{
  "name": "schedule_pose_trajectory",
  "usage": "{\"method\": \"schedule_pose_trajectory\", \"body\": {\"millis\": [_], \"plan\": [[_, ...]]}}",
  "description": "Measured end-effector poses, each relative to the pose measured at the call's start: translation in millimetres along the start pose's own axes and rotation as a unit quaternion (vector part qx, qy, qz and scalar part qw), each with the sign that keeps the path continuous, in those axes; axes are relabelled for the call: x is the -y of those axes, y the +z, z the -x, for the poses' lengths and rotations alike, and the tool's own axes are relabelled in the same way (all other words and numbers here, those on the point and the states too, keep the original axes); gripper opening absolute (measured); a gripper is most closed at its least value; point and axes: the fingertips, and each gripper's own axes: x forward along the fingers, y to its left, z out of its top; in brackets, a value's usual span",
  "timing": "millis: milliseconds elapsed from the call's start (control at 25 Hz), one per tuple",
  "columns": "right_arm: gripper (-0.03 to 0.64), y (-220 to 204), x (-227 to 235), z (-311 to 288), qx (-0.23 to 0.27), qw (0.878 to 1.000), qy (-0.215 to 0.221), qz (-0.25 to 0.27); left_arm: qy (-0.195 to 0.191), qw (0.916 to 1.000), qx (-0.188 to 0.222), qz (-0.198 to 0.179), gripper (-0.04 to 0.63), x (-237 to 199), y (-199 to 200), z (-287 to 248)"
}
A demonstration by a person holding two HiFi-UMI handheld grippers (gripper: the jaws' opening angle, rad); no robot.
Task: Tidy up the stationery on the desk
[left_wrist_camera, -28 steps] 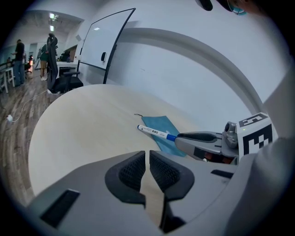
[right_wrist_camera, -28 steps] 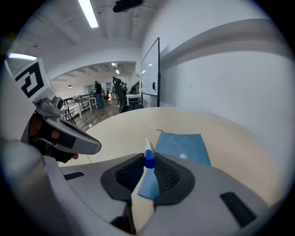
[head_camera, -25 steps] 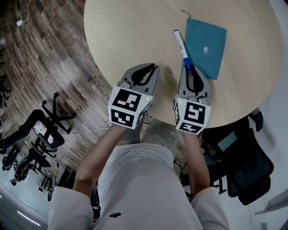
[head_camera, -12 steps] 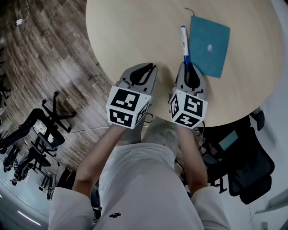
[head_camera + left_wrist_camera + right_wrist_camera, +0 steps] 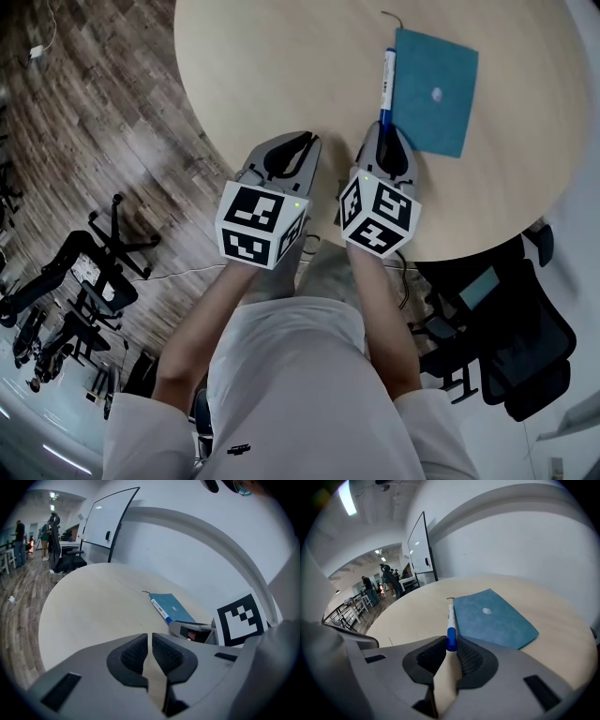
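Round pale wood desk (image 5: 281, 75), plank floor (image 5: 94, 112) around it | left gripper (image 5: 307, 141): clenched tight, nothing between jaws, over near desk edge | right gripper (image 5: 387, 133): just beside it, grasping blue end of pen (image 5: 388, 80) | pen: white barrel poking forward, right alongside left edge of teal notebook (image 5: 433, 89) | notebook: flat on desk
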Motion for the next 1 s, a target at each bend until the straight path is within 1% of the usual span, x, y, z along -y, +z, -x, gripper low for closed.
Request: {"method": "schedule_pose_trajectory", "body": {"millis": [120,320,480,520,600,640,800,920,1000], "plan": [[0.087,-2,-2,-2,-0.002,1.000,-0.009,-0.007,-0.001,1.0000,0.001,0.002,0.043,0,1,-1],[0.088,-4,1,-3,-0.006,0.999,-0.034,0.010,0.000,1.0000,0.003,0.007,0.043,-5,4,-3],[0.092,-7,5,-3,-0.008,0.999,-0.039,0.020,0.002,0.9999,0.003,0.011,0.043,-8,2,-4],[0.099,-8,4,-2,-0.008,0.999,-0.037,0.026,0.002,0.9999,0.002,0.012,0.043,-7,1,-4],[0.137,-9,0,-3,-0.010,0.999,-0.033,0.039,0.002,0.9999,0.001,0.014,0.043,-7,-2,-4],[0.143,-9,-2,-3,-0.011,0.998,-0.033,0.044,0.002,0.9999,0.000,0.015,0.043,-6,-3,-3],[0.140,-9,-2,-3,-0.015,0.997,-0.044,0.059,0.002,0.9999,0.000,0.017,0.043,-5,-5,-2],[0.107,-8,3,-2,-0.013,0.997,-0.056,0.056,0.004,0.9998,-0.001,0.018,0.043,-7,-6,-1],[0.097,-8,5,-2,-0.011,0.997,-0.058,0.052,0.006,0.9998,0.000,0.019,0.043,-9,-7,-1]]}}
